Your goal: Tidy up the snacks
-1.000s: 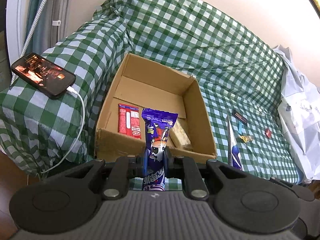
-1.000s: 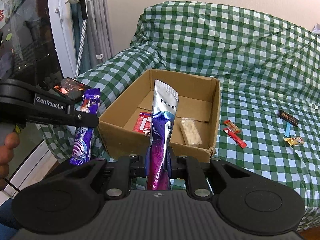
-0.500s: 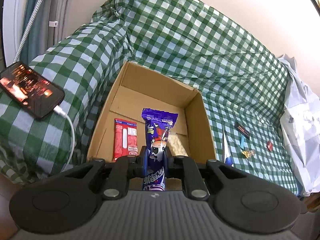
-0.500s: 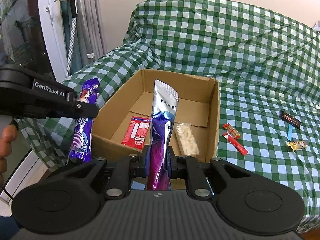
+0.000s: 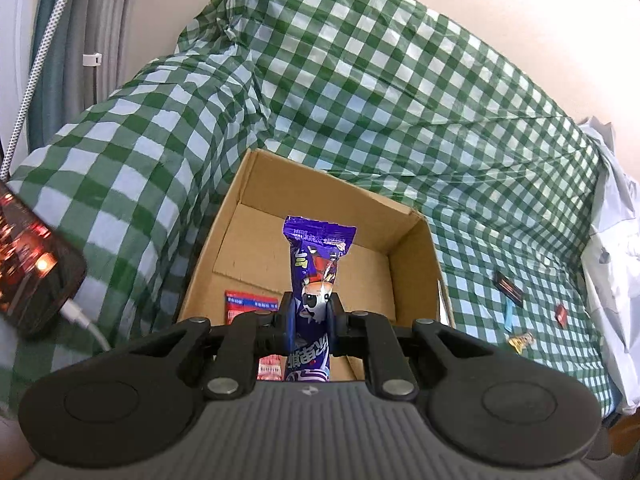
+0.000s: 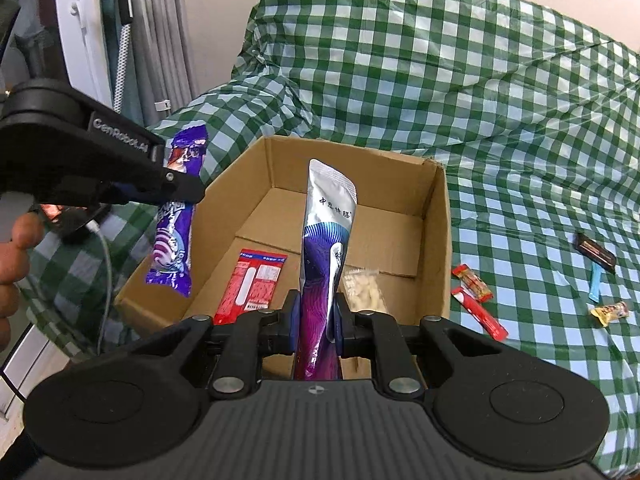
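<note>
My left gripper (image 5: 311, 307) is shut on a purple snack bar (image 5: 317, 258), held upright over the near edge of an open cardboard box (image 5: 412, 280). In the right wrist view the same left gripper (image 6: 188, 192) and purple bar (image 6: 174, 236) hang over the box's left wall (image 6: 240, 184). My right gripper (image 6: 316, 312) is shut on a silver and purple pouch (image 6: 326, 236), standing upright above the box's near side. On the box floor lie a red packet (image 6: 254, 284) and a clear bag of pale pieces (image 6: 366, 288).
The box sits on a sofa under a green checked cover (image 6: 500, 120). Several small wrapped snacks (image 6: 476, 300) lie on the seat right of the box. A lit phone (image 5: 28, 268) with a white cable rests on the left armrest. A white cloth (image 5: 616, 280) lies far right.
Both grippers have moved forward toward the box with their snacks still held; the box looks larger and nearer, and the phone has slid to the left edge.
</note>
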`<state>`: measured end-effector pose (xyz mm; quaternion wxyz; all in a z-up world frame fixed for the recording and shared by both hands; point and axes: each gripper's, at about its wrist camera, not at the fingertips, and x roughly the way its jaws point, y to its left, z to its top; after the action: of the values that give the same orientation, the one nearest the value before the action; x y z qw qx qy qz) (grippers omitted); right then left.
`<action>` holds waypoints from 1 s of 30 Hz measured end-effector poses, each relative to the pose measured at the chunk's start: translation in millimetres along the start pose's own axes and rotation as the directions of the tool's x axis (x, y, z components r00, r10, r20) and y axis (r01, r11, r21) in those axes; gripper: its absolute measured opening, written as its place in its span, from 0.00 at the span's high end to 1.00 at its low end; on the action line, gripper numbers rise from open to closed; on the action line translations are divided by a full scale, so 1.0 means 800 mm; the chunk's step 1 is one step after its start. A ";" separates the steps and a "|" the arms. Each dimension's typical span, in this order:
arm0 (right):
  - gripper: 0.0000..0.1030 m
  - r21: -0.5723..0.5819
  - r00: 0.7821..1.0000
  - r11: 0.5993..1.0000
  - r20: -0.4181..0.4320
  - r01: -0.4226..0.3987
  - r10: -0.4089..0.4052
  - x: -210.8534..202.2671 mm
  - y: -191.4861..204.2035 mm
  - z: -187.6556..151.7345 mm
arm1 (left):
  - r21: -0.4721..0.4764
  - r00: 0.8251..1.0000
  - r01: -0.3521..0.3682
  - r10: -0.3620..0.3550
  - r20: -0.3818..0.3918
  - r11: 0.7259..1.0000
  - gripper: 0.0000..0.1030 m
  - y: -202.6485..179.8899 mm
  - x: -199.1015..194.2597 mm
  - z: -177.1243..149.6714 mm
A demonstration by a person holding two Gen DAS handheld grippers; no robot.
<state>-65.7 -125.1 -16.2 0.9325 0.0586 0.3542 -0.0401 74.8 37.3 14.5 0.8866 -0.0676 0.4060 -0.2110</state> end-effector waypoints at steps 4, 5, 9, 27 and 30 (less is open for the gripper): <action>0.83 -0.005 1.000 1.000 -0.012 -0.002 0.002 0.027 0.000 0.010 | 0.003 1.000 -0.016 0.016 -0.012 1.000 0.84 0.004 0.030 0.011; 0.83 -0.006 1.000 1.000 -0.015 0.000 0.000 0.032 0.001 0.011 | 0.004 1.000 -0.019 0.019 -0.018 1.000 0.84 0.005 0.038 0.013; 0.83 -0.004 0.999 1.000 -0.034 0.003 -0.003 0.058 -0.002 0.016 | 0.014 0.999 -0.030 0.030 -0.043 0.999 0.84 0.012 0.068 0.019; 0.79 -0.001 0.996 1.000 -0.089 0.020 -0.020 0.132 -0.015 0.023 | 0.121 0.992 -0.122 0.125 -0.014 0.985 0.07 0.013 0.131 0.015; 0.34 -0.024 0.995 0.999 -0.093 0.037 -0.039 0.130 -0.016 0.029 | 0.135 0.981 -0.179 0.166 0.100 0.975 0.00 0.004 0.105 0.009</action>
<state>25.3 -144.8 -69.2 0.9146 0.0434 0.3989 -0.0509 129.8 3.7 -39.7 0.9211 0.0225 0.3547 -0.1587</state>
